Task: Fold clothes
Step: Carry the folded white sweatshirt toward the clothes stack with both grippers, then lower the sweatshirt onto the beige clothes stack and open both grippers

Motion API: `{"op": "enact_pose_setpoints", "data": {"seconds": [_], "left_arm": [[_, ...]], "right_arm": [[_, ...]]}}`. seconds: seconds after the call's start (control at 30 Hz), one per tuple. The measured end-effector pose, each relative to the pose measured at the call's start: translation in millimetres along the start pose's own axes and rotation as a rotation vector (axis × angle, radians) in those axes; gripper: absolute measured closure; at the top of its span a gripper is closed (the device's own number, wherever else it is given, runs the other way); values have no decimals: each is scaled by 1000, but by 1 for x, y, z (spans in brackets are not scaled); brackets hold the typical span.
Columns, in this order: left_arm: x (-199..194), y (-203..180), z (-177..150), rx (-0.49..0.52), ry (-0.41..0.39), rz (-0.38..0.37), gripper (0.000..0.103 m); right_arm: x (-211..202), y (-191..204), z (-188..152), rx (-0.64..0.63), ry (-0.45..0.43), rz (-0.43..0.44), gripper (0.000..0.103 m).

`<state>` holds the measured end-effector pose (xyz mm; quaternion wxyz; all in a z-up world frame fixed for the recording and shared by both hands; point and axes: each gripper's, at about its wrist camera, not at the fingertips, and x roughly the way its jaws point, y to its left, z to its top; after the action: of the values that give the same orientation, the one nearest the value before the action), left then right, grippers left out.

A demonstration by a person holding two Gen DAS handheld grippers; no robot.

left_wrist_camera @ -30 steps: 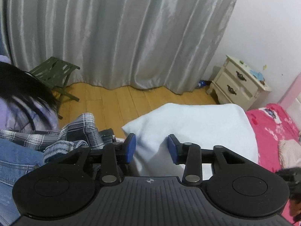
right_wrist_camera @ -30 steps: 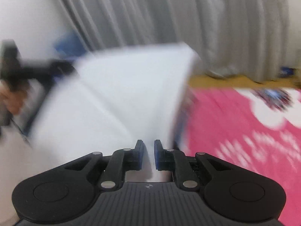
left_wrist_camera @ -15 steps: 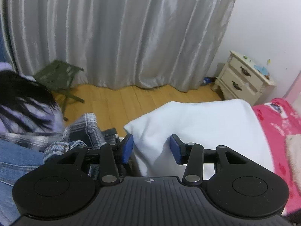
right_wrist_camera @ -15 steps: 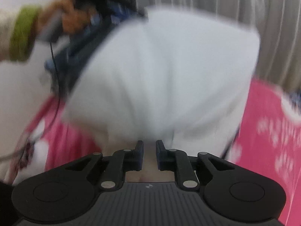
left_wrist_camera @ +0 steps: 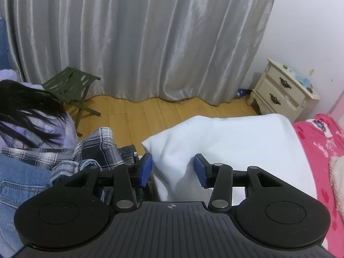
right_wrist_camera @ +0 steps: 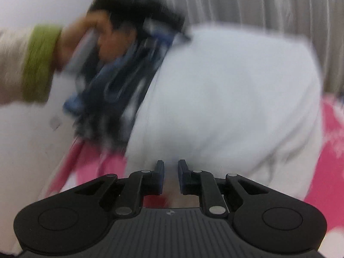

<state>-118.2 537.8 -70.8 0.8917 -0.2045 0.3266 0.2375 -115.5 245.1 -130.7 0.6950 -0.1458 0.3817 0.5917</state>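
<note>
in the left wrist view the left claw point(left_wrist_camera: 173, 172) is sitting released at lower centre, its blue pads spread wide with a fold of the white garment point(left_wrist_camera: 225, 142) bulging up between them, though neither pad is clearly pressing on it. the garment is lying across the centre right of the frame, over the pink bed cover point(left_wrist_camera: 320, 150) at the right edge. a heap of plaid and denim clothes point(left_wrist_camera: 90, 150) is sitting at the left, just beside the claw's left pad. a grey curtain point(left_wrist_camera: 139, 38) is filling the upper half, with a green folding stool point(left_wrist_camera: 73, 86) at the left and a cream nightstand point(left_wrist_camera: 281, 90) at the right. in the blurred right wrist view the right claw point(right_wrist_camera: 171, 176) is sitting at lower centre, nearly clenched, pinching the near edge of the white garment, which is filling the centre and right.
</note>
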Motion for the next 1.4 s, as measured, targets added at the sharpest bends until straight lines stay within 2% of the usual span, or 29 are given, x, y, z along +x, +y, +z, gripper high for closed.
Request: {"op": "enact_pose_setpoints", "data": {"seconds": [0.1,0.17,0.3,0.33,0.4,0.47,0.53,0.6,0.67,0.7,0.73,0.77,0.8,0.87,0.97,1.03,1.17,1.27,1.3,1.4], "left_arm": [[0,1,-2,-4,-7,-9,58],[-1,1,-4,-2,-12,-10,58],[-11,0,0,-1,1,-12,59],[-17,-2,2,3,-5,-21,63],[-32,-8,7,15,-31,-52,63],[-44,-16,11,39,-69,-85,62],[-42,-22,15,53,-81,-100,61],[-27,-25,14,56,-61,-67,61],[-10,-20,9,45,-31,-8,61],[-2,-16,6,38,-16,22,57],[1,-11,5,20,-12,29,57],[0,-3,4,-7,-15,20,57],[-4,3,4,-22,-20,15,57],[-16,9,7,-12,-35,13,58],[-34,11,11,12,-49,-16,59],[-47,2,7,45,-53,-74,59],[-67,-30,-16,158,-14,-235,59],[-77,-61,-52,325,38,-327,58],[-74,-70,-66,401,52,-299,58],[-62,-94,-104,606,71,-140,59]], "right_arm": [[-13,9,-15,-25,60,44,87],[-32,2,-7,-24,23,37,87],[-74,-46,27,73,-165,-43,87],[-80,-59,38,85,-216,-74,87],[-85,-87,59,102,-278,-132,87],[-78,-111,82,114,-309,-174,86],[-64,-131,105,153,-341,-168,86],[-40,-149,130,192,-366,-156,87],[-15,-167,144,222,-363,-181,87],[-2,-181,146,269,-346,-194,87],[7,-197,142,337,-327,-203,88],[14,-212,136,410,-310,-212,95],[12,-222,128,464,-316,-231,94],[-3,-234,113,552,-355,-282,86],[-36,-223,93,522,-390,-299,86],[-51,-204,83,469,-376,-271,86],[-54,-142,55,340,-276,-202,86],[-45,-100,30,264,-202,-201,86],[-38,-93,22,262,-174,-218,87],[-17,-91,15,298,-77,-292,83]]}}
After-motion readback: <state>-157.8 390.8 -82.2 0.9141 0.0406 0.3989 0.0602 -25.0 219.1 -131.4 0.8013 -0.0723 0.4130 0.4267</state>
